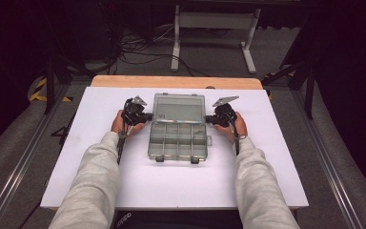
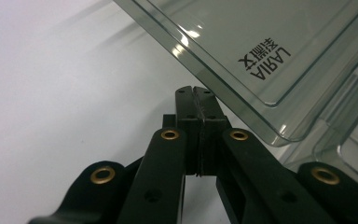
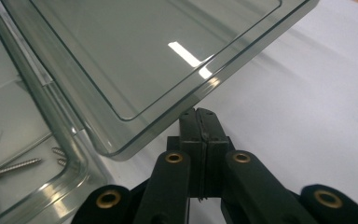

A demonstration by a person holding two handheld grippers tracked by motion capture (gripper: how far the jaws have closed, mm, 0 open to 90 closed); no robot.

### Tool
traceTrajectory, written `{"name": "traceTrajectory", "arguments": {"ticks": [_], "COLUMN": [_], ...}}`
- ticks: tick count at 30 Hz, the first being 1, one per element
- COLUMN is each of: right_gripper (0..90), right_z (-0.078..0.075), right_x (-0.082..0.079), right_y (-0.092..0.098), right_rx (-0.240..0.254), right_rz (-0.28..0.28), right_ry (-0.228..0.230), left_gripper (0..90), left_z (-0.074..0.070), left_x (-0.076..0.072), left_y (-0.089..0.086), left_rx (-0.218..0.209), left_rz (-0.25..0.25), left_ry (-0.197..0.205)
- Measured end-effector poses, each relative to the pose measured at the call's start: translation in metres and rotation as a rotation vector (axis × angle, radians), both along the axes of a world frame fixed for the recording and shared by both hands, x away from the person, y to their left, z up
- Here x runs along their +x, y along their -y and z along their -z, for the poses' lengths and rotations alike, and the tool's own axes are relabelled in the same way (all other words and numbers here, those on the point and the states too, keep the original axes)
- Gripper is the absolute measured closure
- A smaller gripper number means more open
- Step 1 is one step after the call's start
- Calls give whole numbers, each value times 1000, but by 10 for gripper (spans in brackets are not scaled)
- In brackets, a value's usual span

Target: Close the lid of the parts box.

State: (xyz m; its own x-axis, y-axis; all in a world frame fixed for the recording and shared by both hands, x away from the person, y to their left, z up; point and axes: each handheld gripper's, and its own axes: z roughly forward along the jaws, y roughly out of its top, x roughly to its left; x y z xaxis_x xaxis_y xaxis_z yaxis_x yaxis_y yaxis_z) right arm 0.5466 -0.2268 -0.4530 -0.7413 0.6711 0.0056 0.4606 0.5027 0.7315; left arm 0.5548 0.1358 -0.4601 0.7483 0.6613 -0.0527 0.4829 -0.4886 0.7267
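A clear plastic compartment box (image 1: 177, 141) lies on the white table with its lid (image 1: 178, 107) raised and tilted back. My left gripper (image 1: 148, 116) is shut with nothing between its jaws, its tip at the lid's left edge. In the left gripper view the closed tips (image 2: 197, 91) sit just under the lid's (image 2: 261, 46) rim, which bears printed lettering. My right gripper (image 1: 208, 119) is shut and empty too, at the lid's right edge. Its tips (image 3: 197, 112) lie just below the lid's (image 3: 144, 51) corner. Screws (image 3: 14, 168) rest in a compartment of the base.
The white table top (image 1: 100, 176) has free room on all sides of the box. A wooden strip (image 1: 176, 82) runs along its far edge. Two latches (image 1: 159, 159) hang at the box's near side. Cables and a white stand (image 1: 214, 28) are on the floor beyond.
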Motion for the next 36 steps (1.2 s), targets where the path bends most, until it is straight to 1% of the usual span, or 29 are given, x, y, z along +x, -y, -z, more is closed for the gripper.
{"name": "traceTrajectory", "arguments": {"ticks": [3,6,7,8,9,10,11,12,13,15,17,18,20,22,24,25,26,27,28,29,30,31,32,33,34,36], "right_gripper": [900,900,900,900,900,900,900,900,900,900,900,900,900,900,900,900,900,900,900,900,900,900,900,900,900,900], "right_z": [0,1,1,1,0,0,-1,-2,-2,-2,-2,-2,-3,-5,-6,-7,-8,-10,-13,-13,-15,-16,-18,-19,-21,-22], "right_x": [1,2,2,3,3,3,3,3,3,3,2,2,2,1,1,1,1,1,1,1,1,1,0,0,-1,-1], "right_y": [0,1,1,1,0,0,0,-1,-2,-2,-3,-3,-4,-4,-4,-3,-3,-3,-2,-2,-2,-2,-2,-1,0,0], "right_rx": [4,15,16,20,30,30,38,47,51,52,54,60,56,62,63,69,74,75,92,92,90,88,95,97,107,107], "right_rz": [1,13,17,19,13,13,11,12,7,2,0,-2,-2,-5,0,2,3,7,6,6,8,8,8,10,12,12], "right_ry": [3,12,17,26,38,38,51,55,60,58,64,68,77,93,101,107,113,122,128,128,133,141,147,152,157,158], "left_gripper": [900,900,900,900,900,900,900,900,900,900,899,899,897,897,897,896,896,895,894,894,893,892,890,888,886,887], "left_z": [-1,-1,-1,-1,0,0,0,1,0,-1,-3,-4,-6,-9,-13,-14,-15,-16,-17,-18,-19,-20,-21,-22,-24,-25], "left_x": [2,4,5,6,6,7,8,8,8,9,9,10,11,11,11,12,11,11,11,11,10,10,9,9,8,8], "left_y": [2,3,3,3,3,3,3,3,3,3,2,1,-1,-2,-2,-3,-2,-2,-2,-2,-2,-2,-2,-3,-4,-5], "left_rx": [4,-13,-1,0,-5,-3,-6,-17,-24,-20,-30,-37,-52,-75,-91,-86,-91,-95,-107,-113,-105,-113,-118,-111,-136,-133], "left_rz": [-4,-9,-10,-14,-17,-17,-19,-24,-26,-31,-39,-40,-48,-55,-62,-58,-58,-60,-62,-60,-61,-58,-57,-57,-58,-55], "left_ry": [0,-5,1,3,-1,0,0,1,3,9,20,18,29,28,44,52,52,60,68,68,77,72,76,86,87,91]}}
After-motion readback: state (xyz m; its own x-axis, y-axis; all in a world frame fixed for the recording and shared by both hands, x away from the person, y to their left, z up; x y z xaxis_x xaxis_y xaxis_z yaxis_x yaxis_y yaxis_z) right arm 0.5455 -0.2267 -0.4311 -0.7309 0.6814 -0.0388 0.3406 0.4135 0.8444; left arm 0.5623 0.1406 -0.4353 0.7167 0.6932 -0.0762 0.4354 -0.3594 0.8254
